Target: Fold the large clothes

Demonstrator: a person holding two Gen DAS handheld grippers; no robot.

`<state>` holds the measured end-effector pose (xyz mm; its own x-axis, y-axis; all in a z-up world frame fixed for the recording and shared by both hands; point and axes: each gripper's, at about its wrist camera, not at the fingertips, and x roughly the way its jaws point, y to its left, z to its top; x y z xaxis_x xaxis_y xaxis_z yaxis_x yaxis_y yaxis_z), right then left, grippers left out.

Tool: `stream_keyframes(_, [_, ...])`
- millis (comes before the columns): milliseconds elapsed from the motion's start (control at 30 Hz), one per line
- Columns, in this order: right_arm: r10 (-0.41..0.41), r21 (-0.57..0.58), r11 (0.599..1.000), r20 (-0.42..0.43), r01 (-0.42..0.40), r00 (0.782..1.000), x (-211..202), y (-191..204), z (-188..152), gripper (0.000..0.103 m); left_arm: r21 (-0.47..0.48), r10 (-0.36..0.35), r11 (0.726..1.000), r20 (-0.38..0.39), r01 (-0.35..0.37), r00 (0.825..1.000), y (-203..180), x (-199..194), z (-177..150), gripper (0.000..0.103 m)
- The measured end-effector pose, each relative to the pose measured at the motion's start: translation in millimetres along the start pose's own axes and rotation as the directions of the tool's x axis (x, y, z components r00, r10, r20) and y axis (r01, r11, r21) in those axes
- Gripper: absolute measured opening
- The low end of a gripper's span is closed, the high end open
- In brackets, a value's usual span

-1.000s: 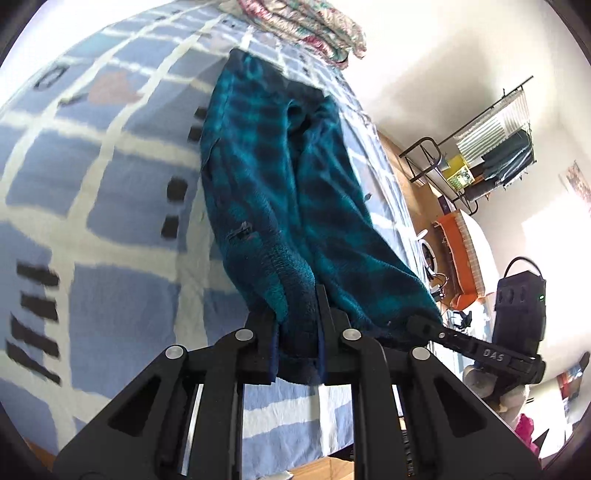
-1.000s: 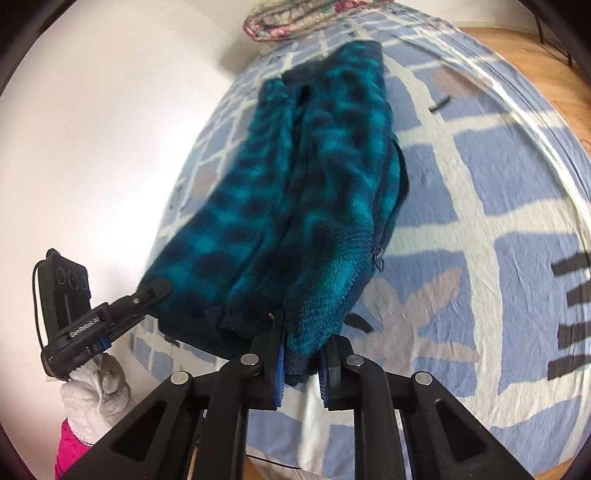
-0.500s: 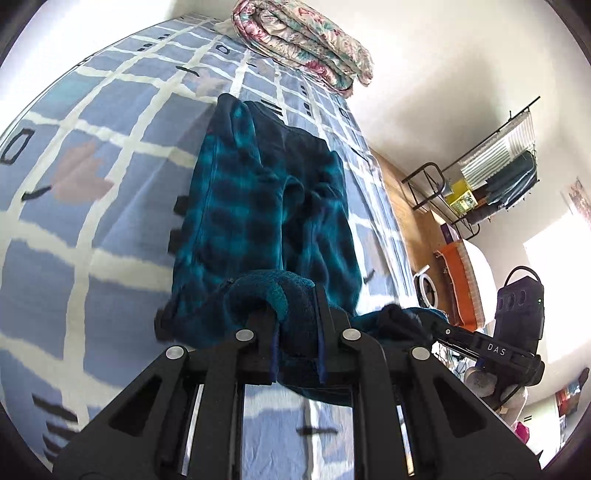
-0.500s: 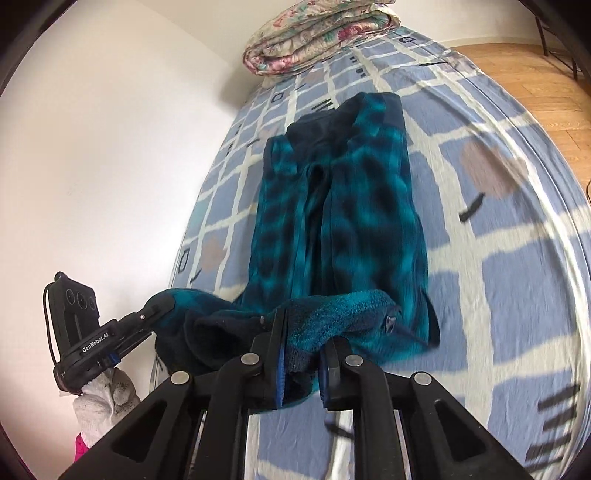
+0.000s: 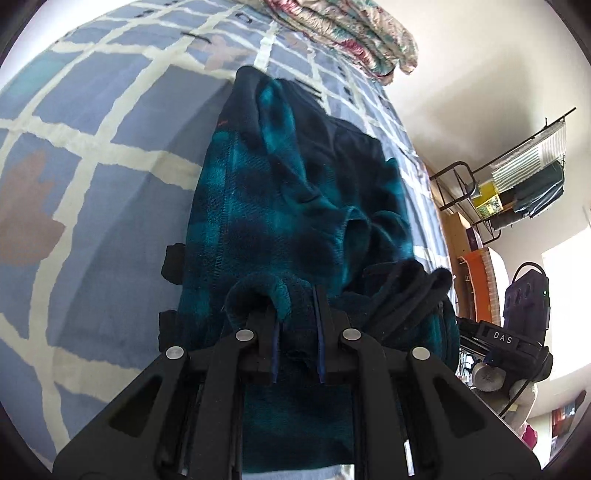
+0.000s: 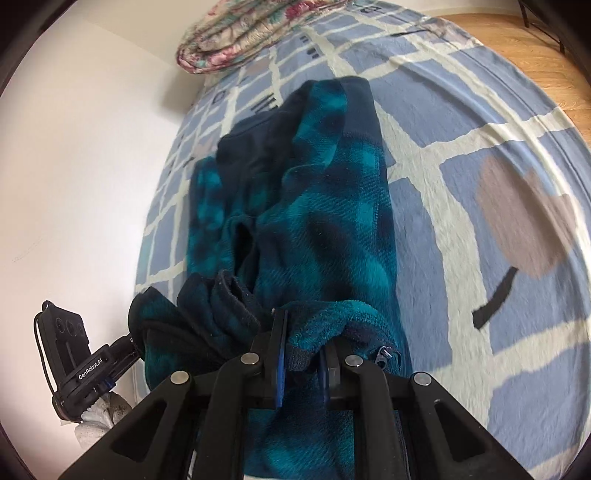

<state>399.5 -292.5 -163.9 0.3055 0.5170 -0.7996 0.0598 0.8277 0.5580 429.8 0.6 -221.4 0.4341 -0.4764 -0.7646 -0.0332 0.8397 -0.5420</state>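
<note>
A teal and dark-blue checked fleece garment (image 5: 280,206) (image 6: 321,229) lies lengthways on the bed, its near end doubled back over the rest. My left gripper (image 5: 297,314) is shut on the near hem at one corner. My right gripper (image 6: 303,339) is shut on the other corner, beside a small zipper pull (image 6: 380,356). The hem bunches in dark folds (image 5: 402,291) between the two grippers. In each wrist view the other gripper shows at the edge (image 5: 509,343) (image 6: 88,373).
The bed has a blue sheet with a white grid (image 5: 110,158) (image 6: 480,147). A folded floral quilt (image 5: 347,33) (image 6: 258,26) lies at its far end. A white wall (image 6: 74,166) runs along one side; a metal rack (image 5: 517,177) and wooden floor (image 6: 535,48) are on the other.
Both grippers have carried the near hem forward over the garment towards its far end, so the stretched-out length is now doubled over and looks much shorter.
</note>
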Motion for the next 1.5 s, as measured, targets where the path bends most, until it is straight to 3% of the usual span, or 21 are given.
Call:
stream_keyframes(167, [0.036,0.039,0.999,-0.012,-0.036,0.999,12.4,-15.3,3.5,0.012,-0.058,-0.068,0.996,-0.030,0.066,0.997,19.8,13.8,1.8,0.017])
stream_keyframes(267, [0.092,0.060,0.994,-0.018,-0.091,0.996,5.6,-22.0,7.2,0.020,-0.076,-0.105,0.992,-0.046,0.101,0.993,22.7,9.3,6.5,0.021])
stream_keyframes(400, [0.155,0.045,0.987,0.007,-0.155,0.988,-16.5,-32.1,9.2,0.027,-0.116,-0.208,0.972,-0.025,0.204,0.978,27.7,-12.2,18.9,0.035])
stream_keyframes(500, [0.205,0.043,0.977,0.048,-0.207,0.978,-34.6,-46.5,11.0,0.059,-0.119,-0.235,0.966,-0.026,0.231,0.972,27.9,-20.5,27.5,0.037])
stream_keyframes(567, [0.211,0.060,0.974,0.091,-0.217,0.973,-44.7,-57.2,13.4,0.061,-0.107,-0.222,0.970,-0.022,0.218,0.975,28.9,-24.3,30.3,0.039])
stream_keyframes(633, [0.215,0.037,0.975,0.119,-0.221,0.969,-55.0,-64.0,12.5,0.061,-0.075,-0.190,0.979,0.023,0.192,0.981,31.9,-34.5,32.5,0.060])
stream_keyframes(700, [0.159,-0.039,0.987,0.110,-0.156,0.981,-55.8,-59.7,6.3,0.061,-0.081,-0.185,0.979,0.065,0.190,0.981,41.1,-44.1,35.6,0.067])
stream_keyframes(800, [0.082,-0.145,0.987,0.082,-0.070,0.993,-45.3,-46.5,-7.6,0.052,-0.055,-0.168,0.984,0.075,0.172,0.983,46.1,-51.1,34.3,0.067])
stream_keyframes(900, [0.020,-0.229,0.974,0.065,-0.005,0.998,-31.7,-35.2,-17.9,0.051,0.090,-0.080,0.993,0.074,0.073,0.994,30.3,-51.4,23.7,0.067])
stream_keyframes(1000, [-0.030,-0.232,0.972,0.055,0.042,0.998,-14.7,-32.7,-18.2,0.051,0.148,-0.020,0.989,0.020,0.016,1.000,23.0,-29.1,17.8,0.067])
stream_keyframes(1067, [-0.065,-0.244,0.966,0.070,0.080,0.995,-10.5,-28.6,-19.6,0.043,0.150,0.008,0.989,-0.017,-0.006,1.000,23.7,-10.4,13.7,0.067])
stream_keyframes(1100, [-0.097,-0.257,0.959,0.085,0.116,0.992,-10.4,-24.3,-21.2,0.028,0.158,0.023,0.987,-0.032,-0.018,0.999,24.3,-0.9,11.0,0.052])
stream_keyframes(1133, [-0.120,-0.270,0.952,0.107,0.145,0.987,-13.0,-19.9,-22.9,0.023,0.181,0.079,0.981,-0.043,-0.070,0.996,23.6,9.3,8.3,0.028])
stream_keyframes(1167, [-0.149,-0.294,0.938,0.138,0.184,0.979,-16.0,-14.1,-24.5,0.022,0.207,0.154,0.968,-0.031,-0.144,0.988,24.6,17.7,5.4,0.027])
stream_keyframes(1200, [-0.208,-0.313,0.916,0.166,0.252,0.964,-16.3,-9.9,-25.1,0.020,0.206,0.185,0.962,-0.024,-0.177,0.982,27.4,22.6,3.8,0.027])
stream_keyframes(1267, [-0.289,-0.338,0.881,0.172,0.332,0.942,-11.8,-5.8,-25.4,0.021,0.195,0.179,0.966,-0.017,-0.173,0.984,29.8,23.4,2.2,0.027])
stream_keyframes(1400, [-0.299,-0.384,0.833,0.292,0.398,0.908,-36.9,17.1,-37.6,0.026,0.211,0.191,0.955,0.096,-0.207,0.977,19.2,-6.6,3.3,0.027])
stream_keyframes(1433, [-0.274,-0.404,0.830,0.307,0.385,0.911,-43.1,25.3,-43.6,0.026,0.210,0.164,0.960,0.110,-0.184,0.980,15.1,-16.2,2.3,0.027])
stream_keyframes(1500, [-0.149,-0.488,0.824,0.306,0.289,0.940,-54.6,47.2,-57.4,0.026,0.236,0.097,0.964,0.111,-0.121,0.989,3.9,-29.1,-2.8,0.027])
